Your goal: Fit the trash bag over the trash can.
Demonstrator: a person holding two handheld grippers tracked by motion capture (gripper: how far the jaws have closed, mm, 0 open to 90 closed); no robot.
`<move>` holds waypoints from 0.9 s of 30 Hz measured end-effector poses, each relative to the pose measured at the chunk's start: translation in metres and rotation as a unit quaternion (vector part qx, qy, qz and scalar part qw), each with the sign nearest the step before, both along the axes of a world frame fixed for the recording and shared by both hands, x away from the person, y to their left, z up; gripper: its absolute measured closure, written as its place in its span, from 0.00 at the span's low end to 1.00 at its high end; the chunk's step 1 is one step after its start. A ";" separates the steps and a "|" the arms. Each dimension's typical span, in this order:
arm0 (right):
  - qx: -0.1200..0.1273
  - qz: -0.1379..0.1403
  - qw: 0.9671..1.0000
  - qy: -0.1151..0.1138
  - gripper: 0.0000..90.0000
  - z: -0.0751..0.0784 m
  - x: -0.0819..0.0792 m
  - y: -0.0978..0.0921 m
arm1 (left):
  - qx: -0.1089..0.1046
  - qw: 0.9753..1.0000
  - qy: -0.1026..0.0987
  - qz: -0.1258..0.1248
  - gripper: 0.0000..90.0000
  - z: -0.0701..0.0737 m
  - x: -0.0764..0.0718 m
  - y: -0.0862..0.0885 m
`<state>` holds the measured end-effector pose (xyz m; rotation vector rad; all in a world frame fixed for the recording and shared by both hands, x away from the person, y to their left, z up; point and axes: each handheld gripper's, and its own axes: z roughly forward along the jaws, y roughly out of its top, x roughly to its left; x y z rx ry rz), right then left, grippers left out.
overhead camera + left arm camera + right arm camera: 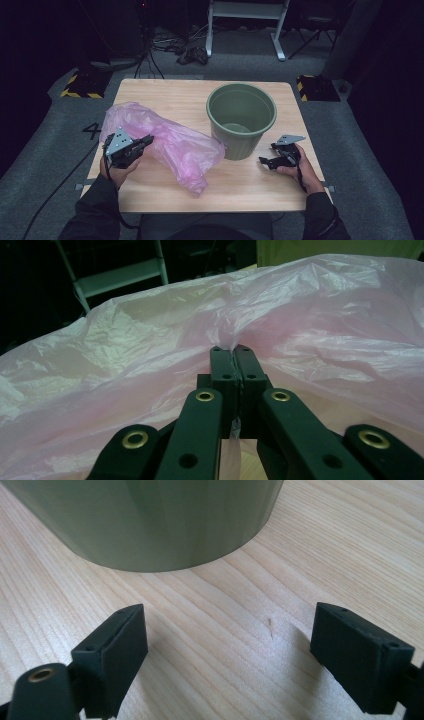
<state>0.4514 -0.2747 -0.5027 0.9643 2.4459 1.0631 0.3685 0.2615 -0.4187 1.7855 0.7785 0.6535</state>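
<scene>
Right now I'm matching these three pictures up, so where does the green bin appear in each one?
High view: green bin stands upright, right of centre on the wooden table.
Left gripper view: a pale green strip at the top edge, behind the pink bag, is probably it.
Right gripper view: its lower wall spans the top.
Shared landmark: the table's wood grain.

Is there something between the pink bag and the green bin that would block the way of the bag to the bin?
Nothing visible does. The pink bag, clamped in the left gripper, lies on the table right beside the green bin, its right end next to the bin's wall. The bin's mouth is open. The right gripper is open near the bin's base.
</scene>
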 end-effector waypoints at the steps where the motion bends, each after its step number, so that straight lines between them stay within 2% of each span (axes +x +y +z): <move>1: 0.000 -0.001 1.000 0.000 0.17 0.000 0.000 0.000 | -0.003 1.000 -0.001 -0.001 0.99 0.002 0.000 0.000; 11: 0.000 -0.004 1.000 0.000 0.17 0.000 -0.005 -0.003 | -0.018 0.999 -0.037 0.008 0.99 0.020 -0.009 0.011; 13: 0.000 -0.004 1.000 0.000 0.17 0.000 -0.005 -0.003 | -0.027 0.999 -0.042 0.012 0.99 0.024 -0.010 0.015; 17: 0.000 -0.004 1.000 0.000 0.17 0.000 -0.005 -0.003 | -0.041 0.998 -0.053 0.017 0.99 0.032 -0.011 0.020; 27: 0.000 -0.004 1.000 0.000 0.17 0.000 -0.005 -0.003 | -0.052 0.995 -0.086 0.018 0.99 0.061 -0.007 0.020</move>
